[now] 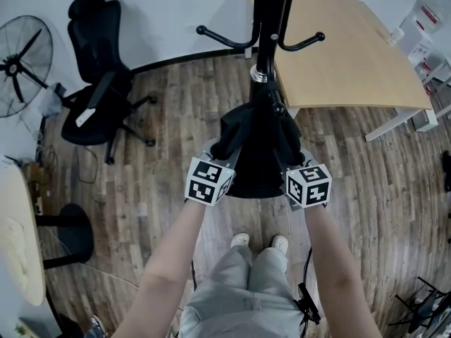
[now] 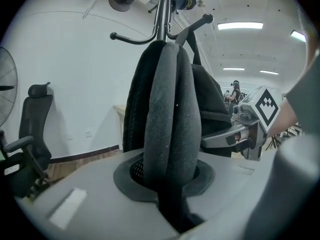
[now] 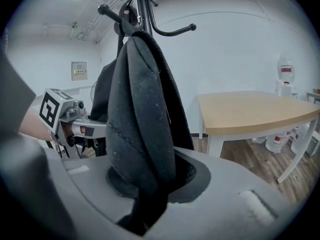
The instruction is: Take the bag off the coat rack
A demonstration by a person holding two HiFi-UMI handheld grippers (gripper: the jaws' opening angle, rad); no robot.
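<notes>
The black bag [image 1: 257, 150] hangs on the coat rack [image 1: 266, 55], just in front of the person; the left gripper [image 2: 170, 181] pinches a padded fold on its left side; the right gripper [image 3: 145, 184] clamps a fold on its right; a wooden table [image 1: 338, 48] stands far right.

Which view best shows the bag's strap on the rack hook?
Left gripper view: the strap runs from the bag to a hook. Right gripper view shows it bunched against the pole; head view hides it.

Black bag [image 1: 257, 150] (hanging) on coat rack [image 1: 268, 27]
</notes>
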